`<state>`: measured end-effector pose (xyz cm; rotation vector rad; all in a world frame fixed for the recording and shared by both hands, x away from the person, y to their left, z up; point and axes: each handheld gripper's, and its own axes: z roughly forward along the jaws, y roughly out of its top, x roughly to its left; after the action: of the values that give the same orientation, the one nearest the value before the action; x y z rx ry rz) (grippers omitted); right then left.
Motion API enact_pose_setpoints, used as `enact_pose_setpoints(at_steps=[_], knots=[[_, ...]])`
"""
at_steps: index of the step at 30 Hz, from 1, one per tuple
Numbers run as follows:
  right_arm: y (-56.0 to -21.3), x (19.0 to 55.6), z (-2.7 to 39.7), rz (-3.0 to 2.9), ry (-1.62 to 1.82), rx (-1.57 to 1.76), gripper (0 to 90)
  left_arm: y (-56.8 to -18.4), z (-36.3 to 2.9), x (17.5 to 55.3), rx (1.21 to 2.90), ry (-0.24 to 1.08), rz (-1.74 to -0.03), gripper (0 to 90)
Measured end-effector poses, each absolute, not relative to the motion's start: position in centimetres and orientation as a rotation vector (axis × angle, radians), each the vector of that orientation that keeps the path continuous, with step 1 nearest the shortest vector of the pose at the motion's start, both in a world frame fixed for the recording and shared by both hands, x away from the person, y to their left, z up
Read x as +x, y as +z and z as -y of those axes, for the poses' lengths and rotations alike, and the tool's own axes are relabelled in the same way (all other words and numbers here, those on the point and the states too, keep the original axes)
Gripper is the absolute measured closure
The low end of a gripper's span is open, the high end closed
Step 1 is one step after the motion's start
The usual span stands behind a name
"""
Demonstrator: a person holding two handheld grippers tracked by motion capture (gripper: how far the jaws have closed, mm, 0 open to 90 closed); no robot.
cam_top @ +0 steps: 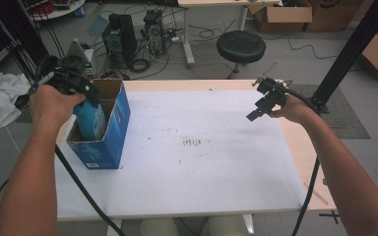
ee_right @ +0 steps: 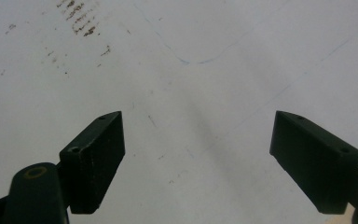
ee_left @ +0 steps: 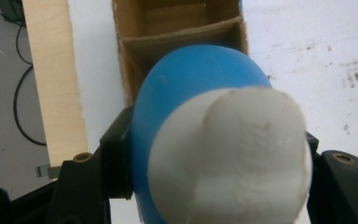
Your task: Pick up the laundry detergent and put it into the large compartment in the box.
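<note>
Left tongs (cam_top: 86, 96) clamp one blue bottle (cam_top: 91, 118) inside one cardboard box (cam_top: 109, 142); right tongs (cam_top: 262, 108) gape wide, empty, above the tabletop (cam_top: 202, 172).

We see the left gripper (cam_top: 74, 86), black and blocky, a thick black cable trailing from it along the forearm. In its own view we catch brass-coloured screw heads on the black jaw arms. Over to the right gripper (cam_top: 266, 101): black too, compact, with a black cable running along the arm. Its jaws are flat, wedge-shaped black blocks with small screw holes. Both forearms are bare, no sleeves.
</note>
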<state>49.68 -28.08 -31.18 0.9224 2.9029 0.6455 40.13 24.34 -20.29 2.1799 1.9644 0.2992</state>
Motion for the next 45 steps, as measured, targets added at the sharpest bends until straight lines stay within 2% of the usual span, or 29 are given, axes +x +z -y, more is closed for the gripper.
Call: enact_pose_setpoints(at_steps=[14,24,41,45], knots=[[-31.3,49.6,27.7,-2.909,0.622,0.912,17.5,-26.2,-24.7,40.3,2.189,0.242,-1.975,38.1],[-31.6,49.7,27.9,-2.909,0.625,0.919,17.4,-28.3,-24.8,40.5,2.199,0.224,-1.993,38.1],[-31.7,49.5,27.7,-2.916,0.619,0.91,17.4,-28.7,-24.9,40.4,2.166,0.227,-2.012,37.3],[-31.6,49.5,27.7,-2.915,0.625,0.907,17.4,-28.3,-25.2,40.3,2.114,0.223,-2.021,33.6]])
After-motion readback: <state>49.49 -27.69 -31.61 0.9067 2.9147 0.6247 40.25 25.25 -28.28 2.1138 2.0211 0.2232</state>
